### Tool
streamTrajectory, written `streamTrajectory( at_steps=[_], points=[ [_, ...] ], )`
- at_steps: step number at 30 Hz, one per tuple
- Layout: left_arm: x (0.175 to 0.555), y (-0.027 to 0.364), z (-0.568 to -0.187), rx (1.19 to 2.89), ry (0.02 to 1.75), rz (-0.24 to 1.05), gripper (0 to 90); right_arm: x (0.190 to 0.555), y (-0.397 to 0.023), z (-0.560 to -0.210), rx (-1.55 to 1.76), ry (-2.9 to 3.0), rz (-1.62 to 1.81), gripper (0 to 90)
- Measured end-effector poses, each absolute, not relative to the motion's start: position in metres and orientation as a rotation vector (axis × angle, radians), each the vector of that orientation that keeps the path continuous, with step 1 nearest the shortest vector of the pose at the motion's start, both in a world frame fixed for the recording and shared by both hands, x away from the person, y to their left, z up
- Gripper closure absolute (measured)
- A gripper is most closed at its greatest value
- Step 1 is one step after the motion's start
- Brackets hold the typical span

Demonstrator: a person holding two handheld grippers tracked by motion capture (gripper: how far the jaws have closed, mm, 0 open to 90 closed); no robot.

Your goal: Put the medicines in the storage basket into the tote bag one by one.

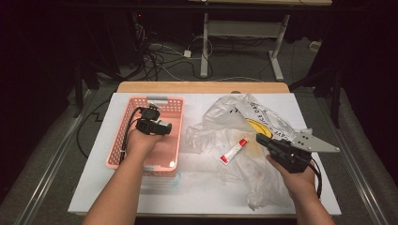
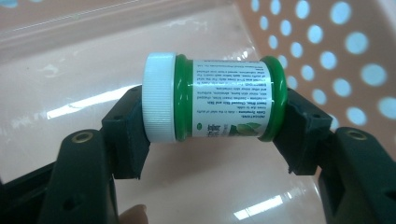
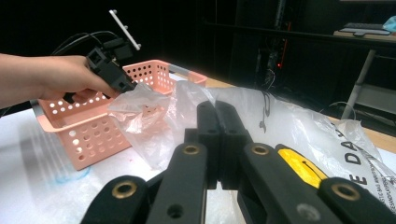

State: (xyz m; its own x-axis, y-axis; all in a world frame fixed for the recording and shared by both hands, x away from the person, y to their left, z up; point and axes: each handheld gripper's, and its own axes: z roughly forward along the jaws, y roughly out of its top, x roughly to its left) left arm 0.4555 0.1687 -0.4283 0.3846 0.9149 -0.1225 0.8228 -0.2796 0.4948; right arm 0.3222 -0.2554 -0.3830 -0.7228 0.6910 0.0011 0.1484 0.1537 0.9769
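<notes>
While clamped end to end between the two black pads, green jar (image 2: 219, 103) with white screw cap (image 2: 159, 97) lies on its side, cap against one pad and base against the other, printed label facing the camera. Held by the left gripper (image 1: 165, 127) above the pale floor of the pink perforated basket (image 1: 176, 105), inside its walls, apart from the floor. Just beside the basket, toward the table's middle, lies a crumpled clear plastic bag (image 1: 234, 117) with black lettering and a yellow patch. Resting on the bag's near part, a small white tube with a red cap (image 1: 233, 151). Poised over the bag's right side, the right gripper (image 1: 261, 138), jaws pressed together on nothing. Underneath all, a white table (image 1: 197, 187).
</notes>
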Motion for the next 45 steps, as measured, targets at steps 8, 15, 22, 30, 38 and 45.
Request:
streamTrajectory(
  at_steps=[8,15,22,30,38,45],
  points=[
    [0.436,0.167,-0.421,2.170,1.419,0.261,34.3,0.322,-0.255,-0.383,0.799,1.990,1.595,90.0],
    [0.417,0.163,-0.410,2.142,1.343,0.286,34.3,0.322,-0.255,-0.384,0.801,1.990,1.596,90.0],
    [0.394,0.161,-0.404,2.124,1.271,0.327,34.3,0.322,-0.255,-0.384,0.802,1.989,1.596,90.0],
    [0.367,0.164,-0.395,2.090,1.194,0.380,34.3,0.321,-0.254,-0.384,0.799,1.990,1.595,90.0],
    [0.347,0.167,-0.395,2.032,1.152,0.403,34.3,0.321,-0.254,-0.384,0.797,1.993,1.590,90.0],
    [0.332,0.165,-0.404,2.017,1.117,0.407,34.3,0.321,-0.254,-0.384,0.796,1.994,1.588,90.0]
  ],
)
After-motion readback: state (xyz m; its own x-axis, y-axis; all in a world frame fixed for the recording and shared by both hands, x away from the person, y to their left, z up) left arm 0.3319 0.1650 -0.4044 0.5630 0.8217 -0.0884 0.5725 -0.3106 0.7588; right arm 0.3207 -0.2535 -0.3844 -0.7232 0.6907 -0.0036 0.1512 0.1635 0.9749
